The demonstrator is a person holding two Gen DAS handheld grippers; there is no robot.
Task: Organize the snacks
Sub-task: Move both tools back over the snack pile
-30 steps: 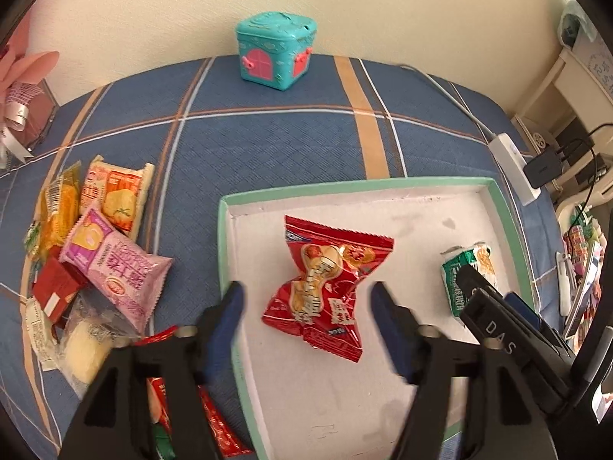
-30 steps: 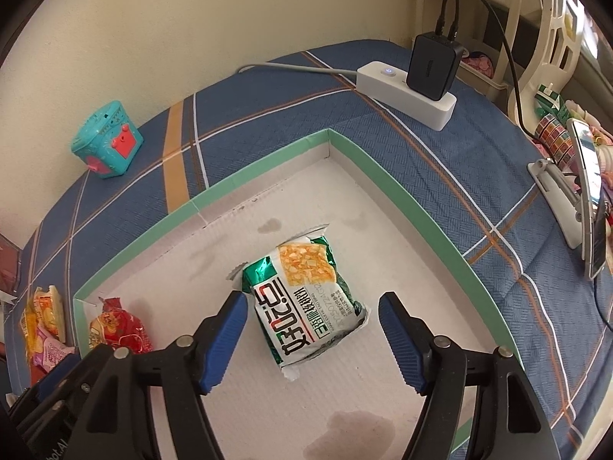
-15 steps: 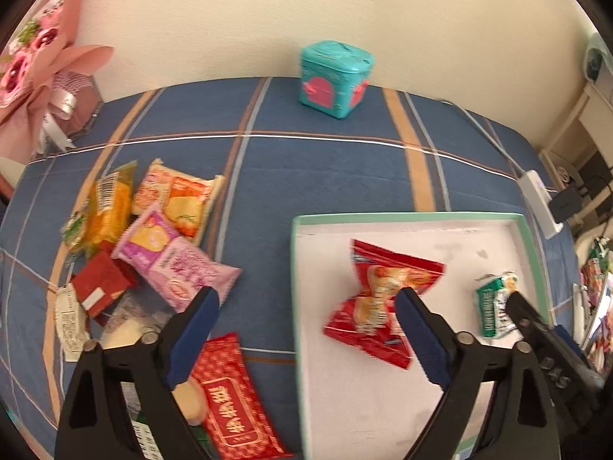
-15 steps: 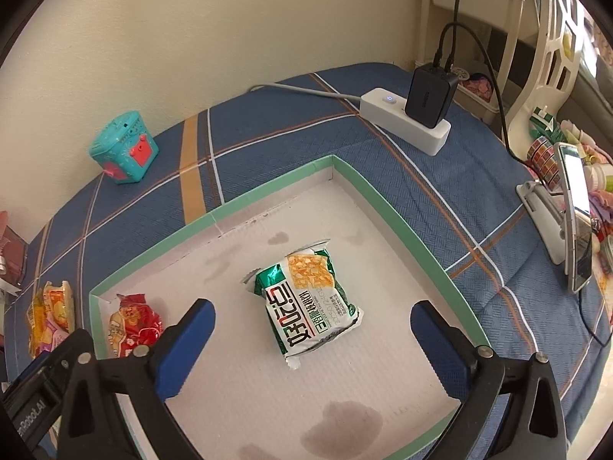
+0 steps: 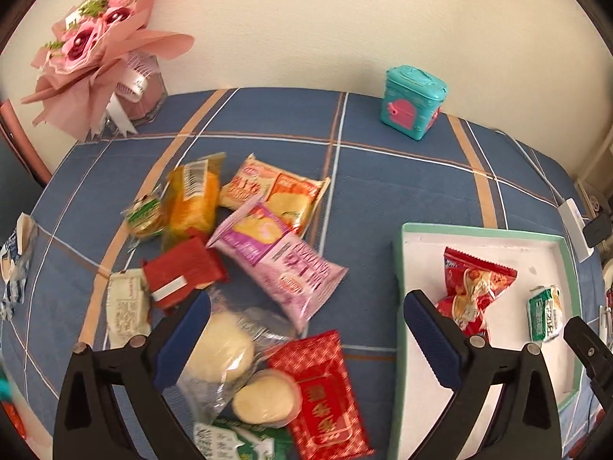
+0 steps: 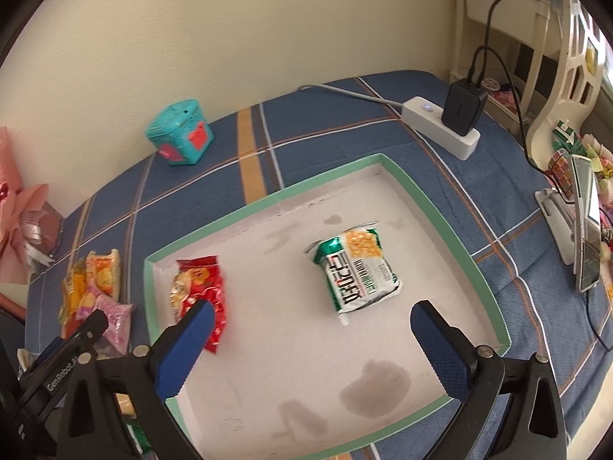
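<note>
A white tray with a green rim point(image 5: 479, 228) point(image 6: 433, 199) holds a red snack bag point(image 5: 473, 287) point(image 6: 199, 287) and a green snack packet point(image 5: 544, 312) point(image 6: 358, 270). Several loose snacks lie left of it: a pink packet point(image 5: 281, 266), an orange packet point(image 5: 277, 193), a yellow one point(image 5: 191, 203), a red flat packet point(image 5: 325, 387), a clear bag of pale buns point(image 5: 230, 349). My left gripper point(image 5: 306, 341) is open and empty above the pile's near side. My right gripper point(image 6: 310, 349) is open and empty above the tray's near half.
A teal toy box point(image 5: 413, 103) point(image 6: 180, 134) stands at the back by the wall. A pink bouquet point(image 5: 95, 57) is at the back left. A white power strip with a black charger point(image 6: 448, 122) and a phone on a stand point(image 6: 582, 226) lie at the right.
My left gripper has opened wide and swung left from over the red bag in the tray to over the snack pile. My right gripper has opened and drawn back from the green packet.
</note>
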